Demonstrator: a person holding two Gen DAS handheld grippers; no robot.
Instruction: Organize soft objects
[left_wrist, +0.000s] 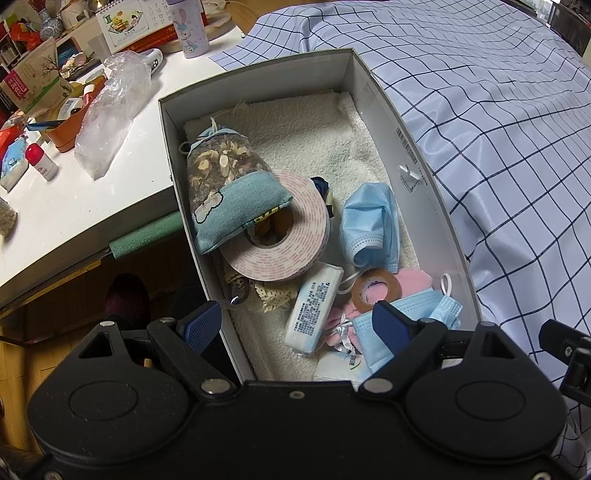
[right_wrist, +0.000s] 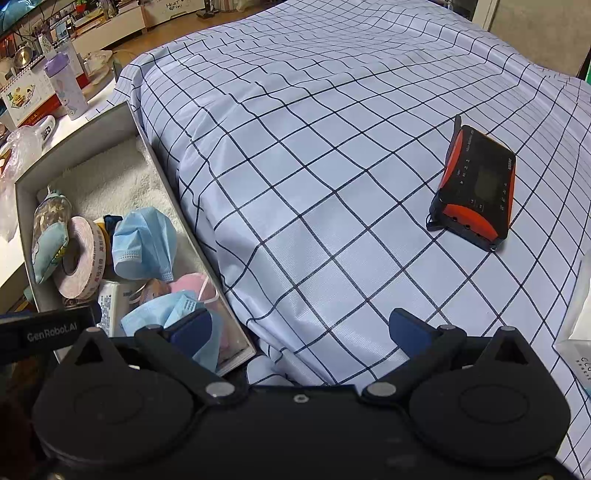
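Note:
A grey cardboard box lined with a white towel sits beside the bed. It holds a blue sachet pouch, a big roll of foam tape, two blue face masks, a white tissue pack, a small tan tape roll and a pink soft thing. My left gripper hovers open over the box's near end, nothing between its fingers. My right gripper is open above the bed edge, right of the box, holding nothing.
A checked bedsheet covers the bed, with a black-and-orange device lying on it. A translucent packet shows at the right edge. Left of the box, a white desk carries a plastic bag, bottles, a calendar and clutter.

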